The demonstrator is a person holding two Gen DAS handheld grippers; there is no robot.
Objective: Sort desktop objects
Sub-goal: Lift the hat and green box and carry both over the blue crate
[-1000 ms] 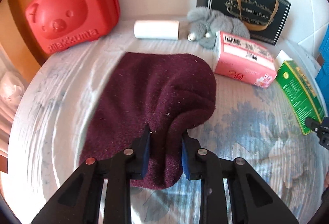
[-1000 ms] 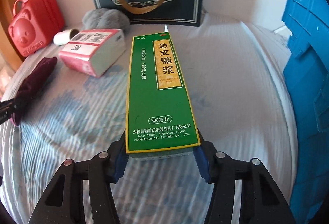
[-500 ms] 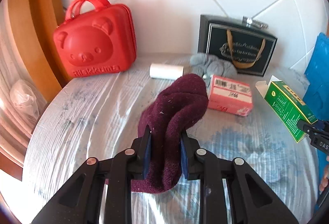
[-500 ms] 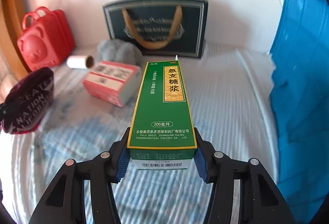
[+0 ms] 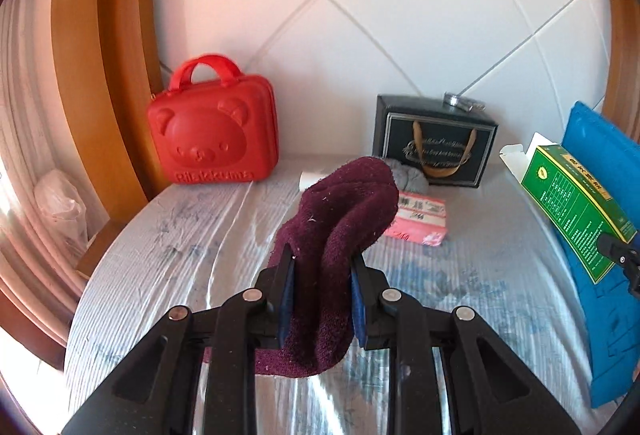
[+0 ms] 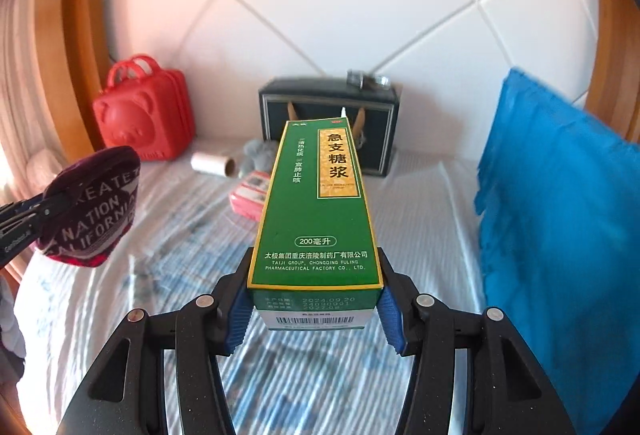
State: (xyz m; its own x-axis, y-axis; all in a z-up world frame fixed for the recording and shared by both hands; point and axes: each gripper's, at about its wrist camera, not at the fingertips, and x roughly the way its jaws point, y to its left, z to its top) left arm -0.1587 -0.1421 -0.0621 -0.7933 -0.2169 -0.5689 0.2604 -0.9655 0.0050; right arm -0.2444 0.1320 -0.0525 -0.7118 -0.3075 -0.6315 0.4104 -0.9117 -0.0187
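Observation:
My left gripper (image 5: 322, 275) is shut on a dark maroon knitted hat (image 5: 340, 231) and holds it lifted above the bed; the hat hangs limp between the pads. The hat also shows in the right wrist view (image 6: 94, 207) at the left, with white lettering. My right gripper (image 6: 314, 309) is shut on a long green medicine box (image 6: 316, 211) and holds it in the air, pointing away. The box also shows in the left wrist view (image 5: 576, 207) at the right edge, its far flap open.
On the striped bed sheet (image 5: 180, 235) lie a pink box (image 5: 420, 219), a white roll (image 6: 212, 164) and a grey fluffy item (image 5: 408, 175). A red bear case (image 5: 212, 139) and a black gift bag (image 5: 434, 143) stand against the white headboard. A blue pillow (image 6: 560, 227) stands at the right.
Both grippers have risen well above the bed, lifting the hat and the green box off the sheet. The hat now hangs free instead of lying flat.

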